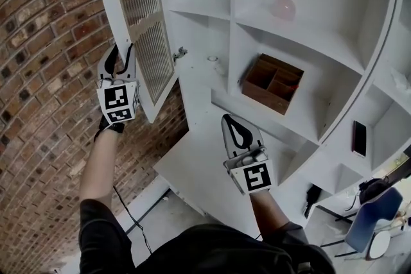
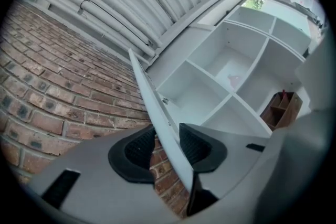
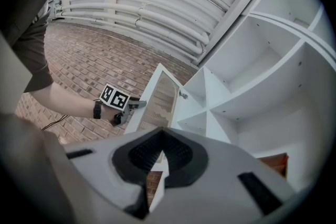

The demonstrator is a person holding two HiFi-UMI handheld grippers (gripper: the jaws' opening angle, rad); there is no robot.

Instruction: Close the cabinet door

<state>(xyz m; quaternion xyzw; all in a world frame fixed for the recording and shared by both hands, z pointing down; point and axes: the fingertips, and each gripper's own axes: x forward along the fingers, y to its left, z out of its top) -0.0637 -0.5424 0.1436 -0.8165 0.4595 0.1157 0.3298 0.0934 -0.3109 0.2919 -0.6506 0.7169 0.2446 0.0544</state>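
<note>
The white cabinet door (image 1: 144, 29), with a slatted arched panel, stands swung out to the left of the shelf unit (image 1: 295, 42). My left gripper (image 1: 120, 51) straddles the door's free edge, one finger on each face. In the left gripper view the door edge (image 2: 152, 102) runs between the dark pads (image 2: 195, 145), and the left gripper (image 2: 167, 136) is shut on it. My right gripper (image 1: 232, 120) hovers lower, before the white counter, shut with nothing in it. The right gripper view shows its tips (image 3: 160, 136) meeting, with the door (image 3: 157, 102) and left gripper (image 3: 134, 105) beyond.
A brick wall (image 1: 45, 74) lies close behind the open door. A wooden divided box (image 1: 273, 82) and a pink vase (image 1: 283, 6) sit on shelves. A dark flat object (image 1: 359, 138) stands in a right compartment. A blue chair (image 1: 372, 218) is at lower right.
</note>
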